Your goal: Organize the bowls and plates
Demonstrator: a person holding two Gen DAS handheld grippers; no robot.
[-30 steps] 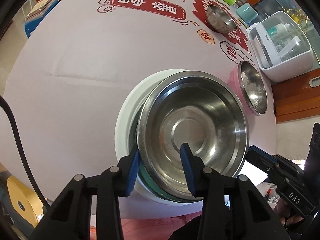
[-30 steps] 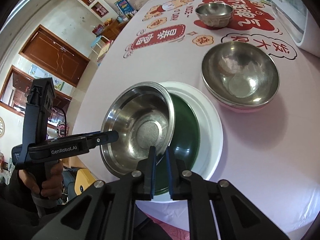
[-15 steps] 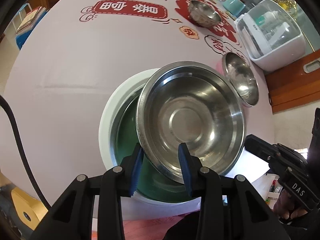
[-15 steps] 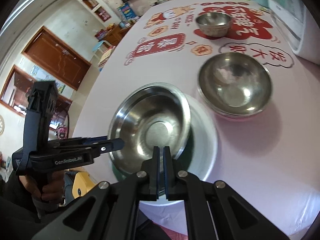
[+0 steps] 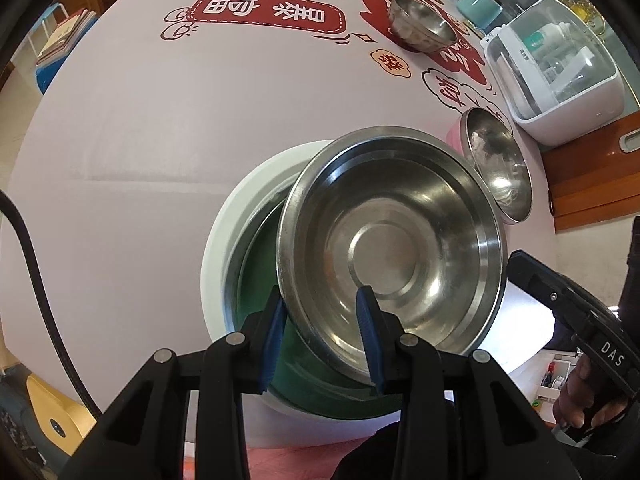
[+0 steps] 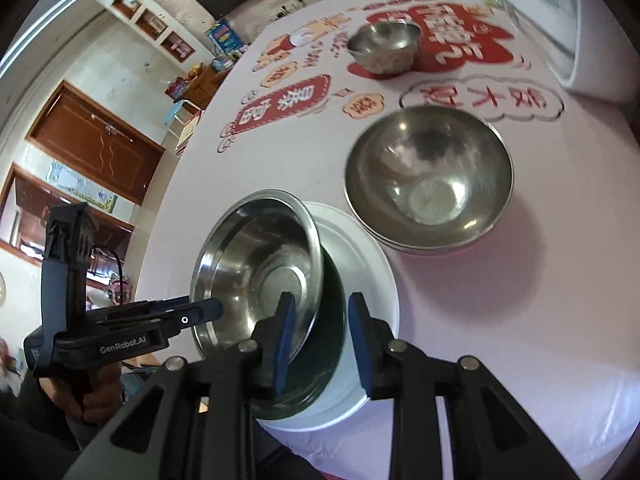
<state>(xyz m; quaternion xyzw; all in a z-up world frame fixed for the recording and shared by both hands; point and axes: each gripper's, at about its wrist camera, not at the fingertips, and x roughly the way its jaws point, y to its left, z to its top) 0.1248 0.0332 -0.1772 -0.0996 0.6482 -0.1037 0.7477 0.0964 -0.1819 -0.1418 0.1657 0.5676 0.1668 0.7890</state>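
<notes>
A wide steel bowl (image 5: pixel 390 240) is tilted over a green plate (image 5: pixel 256 280) that lies in a white plate (image 5: pixel 224 232). My left gripper (image 5: pixel 322 332) is shut on the steel bowl's near rim and holds it lifted. In the right wrist view the steel bowl (image 6: pixel 256 264) stands left of my right gripper (image 6: pixel 318 340), which is open, its left finger beside the bowl's rim, above the green plate (image 6: pixel 332 320) and white plate (image 6: pixel 372 280).
A deep steel bowl (image 6: pixel 428 176) sits in a pink bowl (image 5: pixel 456 132) to the right. A small steel bowl (image 6: pixel 384 46) stands farther back. A white appliance box (image 5: pixel 560 68) is at the table's right edge. The near table edge is close.
My right gripper has opened and let go of the steel bowl's rim. My left gripper still holds the bowl, tilted over the plates.
</notes>
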